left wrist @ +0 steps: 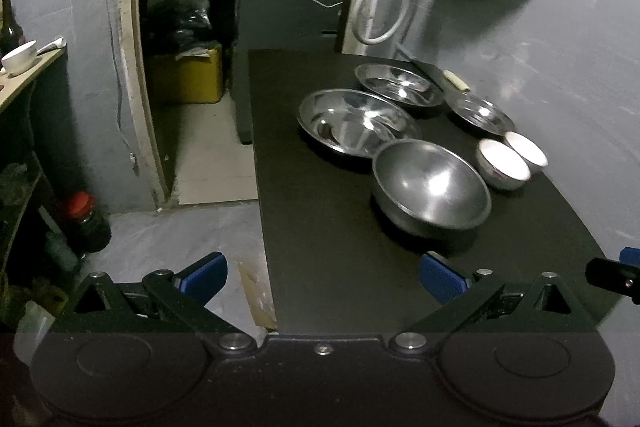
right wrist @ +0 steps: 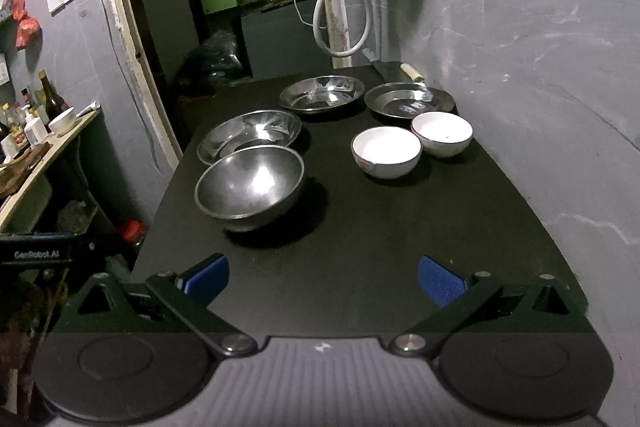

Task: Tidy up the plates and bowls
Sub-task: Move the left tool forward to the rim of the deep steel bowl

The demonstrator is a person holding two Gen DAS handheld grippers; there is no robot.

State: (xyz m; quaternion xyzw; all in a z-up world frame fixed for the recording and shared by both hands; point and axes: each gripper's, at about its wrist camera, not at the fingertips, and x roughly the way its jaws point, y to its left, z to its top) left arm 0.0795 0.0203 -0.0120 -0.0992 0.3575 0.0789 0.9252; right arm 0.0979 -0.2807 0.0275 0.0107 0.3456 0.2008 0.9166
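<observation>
Black table [right wrist: 360,227] | steel bowl [right wrist: 250,185] (nearest) | both tongs [left wrist: 324,277] [right wrist: 324,277] spread, empty

white lettering "GenRobot.AI" on the black body of the left gripper [right wrist: 38,254], at nine o'clock in the right wrist view, no other text readable

On the table [right wrist: 360,227]: deep bowl [right wrist: 249,183] nearest, three dishes behind, two small bowls [right wrist: 386,151] rightward

Black table [right wrist: 360,235], 4 steel dishes [right wrist: 250,185], 2 white bowls [right wrist: 386,151] (touching)
</observation>
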